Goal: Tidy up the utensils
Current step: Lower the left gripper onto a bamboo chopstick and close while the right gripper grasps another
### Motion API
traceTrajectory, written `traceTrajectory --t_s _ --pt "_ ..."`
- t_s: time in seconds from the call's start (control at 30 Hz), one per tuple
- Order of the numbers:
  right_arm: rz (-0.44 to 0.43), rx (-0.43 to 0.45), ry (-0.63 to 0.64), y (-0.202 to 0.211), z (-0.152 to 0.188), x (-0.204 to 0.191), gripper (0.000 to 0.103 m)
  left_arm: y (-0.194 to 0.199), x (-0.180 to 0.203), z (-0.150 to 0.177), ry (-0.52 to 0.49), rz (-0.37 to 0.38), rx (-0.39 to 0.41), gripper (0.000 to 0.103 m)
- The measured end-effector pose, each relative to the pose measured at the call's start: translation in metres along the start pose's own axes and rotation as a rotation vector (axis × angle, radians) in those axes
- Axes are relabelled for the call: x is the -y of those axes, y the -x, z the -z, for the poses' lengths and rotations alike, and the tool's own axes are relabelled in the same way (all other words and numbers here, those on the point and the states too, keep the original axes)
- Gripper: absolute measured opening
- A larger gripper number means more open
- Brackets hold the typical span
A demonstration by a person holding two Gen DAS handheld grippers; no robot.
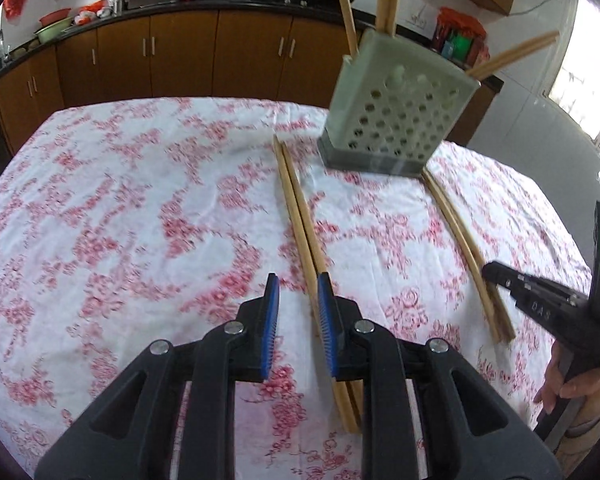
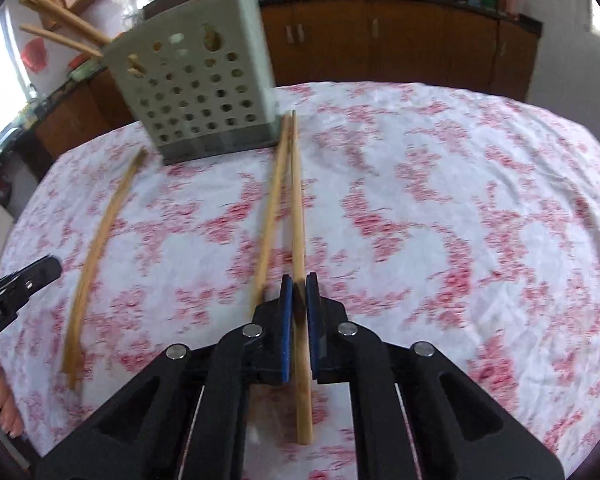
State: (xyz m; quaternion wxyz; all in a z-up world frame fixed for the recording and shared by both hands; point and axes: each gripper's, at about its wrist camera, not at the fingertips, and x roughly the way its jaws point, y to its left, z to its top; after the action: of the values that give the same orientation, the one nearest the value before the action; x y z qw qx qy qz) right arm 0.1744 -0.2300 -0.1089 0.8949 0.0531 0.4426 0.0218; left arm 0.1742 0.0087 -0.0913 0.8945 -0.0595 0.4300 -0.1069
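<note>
Chopsticks fill our left wrist view: one pair (image 1: 300, 216) lies on the floral cloth (image 1: 140, 208) covering the worktop, running from beside the perforated holder (image 1: 396, 112) back toward us, and it passes under the right finger of the left hand-held gripper (image 1: 298, 292), whose blue pads are spread apart with nothing between them. A second pair (image 1: 466, 256) lies further right, starting at the holder's base. More chopsticks stand in the holder and lean out of its top. At the right edge we see the right hand-held gripper (image 1: 496, 272) down at the near end of that second pair.

From the right wrist we see the right hand-held gripper (image 2: 300, 294) pinching one chopstick (image 2: 298, 220) between its nearly closed blue pads; the stick runs forward to the holder (image 2: 204, 92). Its partner (image 2: 274, 200) lies just to the left, seemingly outside the pads, though blur makes that unsure. The other pair (image 2: 100, 248) lies well to the left, near the tip of the left hand-held gripper (image 2: 40, 272)
</note>
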Motion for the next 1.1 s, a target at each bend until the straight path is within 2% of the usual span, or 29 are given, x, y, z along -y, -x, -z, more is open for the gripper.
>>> traceTrajectory --t_s 0.23,0.47,0.53,0.57,0.8,0.9,1.1 --pt "0.035 0.012 -0.009 -0.001 0.002 0.013 0.008 -0.012 0.009 0.006 -0.027 0.007 -0.045 0.019" --pt "0.037 0.014 0.013 0.004 0.006 0.013 0.008 -0.019 0.017 0.009 -0.082 -0.038 -0.052 0.017" --pt "0.027 0.016 0.016 0.006 0.01 0.011 0.008 -0.02 0.017 0.008 -0.087 -0.054 -0.048 0.015" --pt "0.031 0.02 0.026 0.006 0.011 0.009 0.008 -0.021 0.016 0.007 -0.086 -0.066 -0.047 0.01" --pt "0.079 0.04 -0.001 0.008 0.009 0.021 0.008 -0.025 -0.017 -0.01 -0.025 -0.152 -0.036 0.009" --pt "0.096 0.049 -0.003 0.009 0.009 0.025 0.008 -0.025 -0.036 -0.014 0.015 -0.166 -0.024 0.009" --pt "0.107 0.049 0.006 0.011 0.008 0.024 0.008 -0.024 -0.038 -0.013 0.0 -0.186 -0.005 0.01"
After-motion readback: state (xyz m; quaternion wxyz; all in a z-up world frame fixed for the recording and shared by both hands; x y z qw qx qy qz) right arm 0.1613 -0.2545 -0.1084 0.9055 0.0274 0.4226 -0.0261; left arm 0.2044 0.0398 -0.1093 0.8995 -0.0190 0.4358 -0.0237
